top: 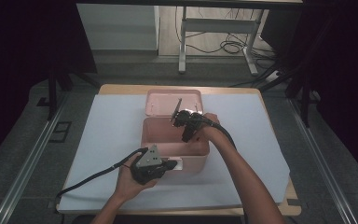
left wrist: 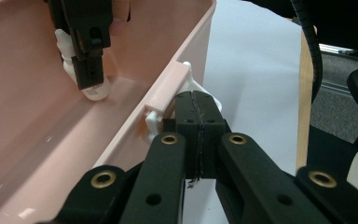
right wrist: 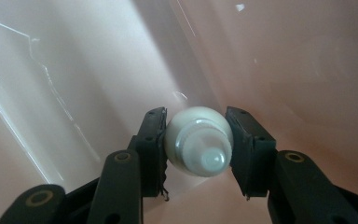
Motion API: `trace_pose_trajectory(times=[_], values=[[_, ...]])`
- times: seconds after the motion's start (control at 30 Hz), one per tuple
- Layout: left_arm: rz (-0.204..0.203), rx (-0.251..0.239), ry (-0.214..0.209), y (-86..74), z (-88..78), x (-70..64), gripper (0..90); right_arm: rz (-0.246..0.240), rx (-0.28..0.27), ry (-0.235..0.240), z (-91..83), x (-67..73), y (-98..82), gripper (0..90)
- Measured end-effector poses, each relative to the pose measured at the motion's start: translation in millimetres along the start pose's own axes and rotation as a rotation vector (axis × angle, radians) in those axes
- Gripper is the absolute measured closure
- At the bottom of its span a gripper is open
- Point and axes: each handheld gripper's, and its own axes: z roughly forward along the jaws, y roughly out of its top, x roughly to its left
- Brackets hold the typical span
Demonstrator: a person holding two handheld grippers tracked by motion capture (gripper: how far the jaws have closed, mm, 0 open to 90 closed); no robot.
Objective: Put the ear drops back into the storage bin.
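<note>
A pink plastic box (top: 175,150) stands open in the middle of the table, its lid (top: 164,101) leaning back behind it. My right gripper (top: 187,136) reaches down into the box and is shut on a small white bottle (right wrist: 199,147), one pad on each side of it. The bottle's lower end (left wrist: 96,91) sits just at the box floor near the inner wall. My left gripper (left wrist: 198,96) is shut, with its tips against the front rim of the box beside the white latch (left wrist: 155,120). In the high view the left gripper (top: 168,165) lies at the front wall.
The box sits on a white sheet (top: 107,135) that covers most of a wooden table (top: 121,88). Cables trail from both grippers across the sheet. Dark floor and metal rails surround the table, and a desk frame (top: 182,42) stands behind it.
</note>
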Motion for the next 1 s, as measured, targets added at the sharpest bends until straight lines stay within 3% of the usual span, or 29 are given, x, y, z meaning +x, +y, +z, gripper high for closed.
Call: trace_pose_trajectory(times=[0.6, 1.0], values=[[-0.001, 0.0, -0.001, -0.1, 0.0, 0.0, 90.0, 0.006, -0.046, 0.001, -6.8, -2.0, -3.6, 57.4], [-0.002, 0.0, -0.002, -0.1, 0.0, 0.1, 90.0, 0.051, -0.101, 0.016, -18.0, -2.3, -5.9, 53.5]])
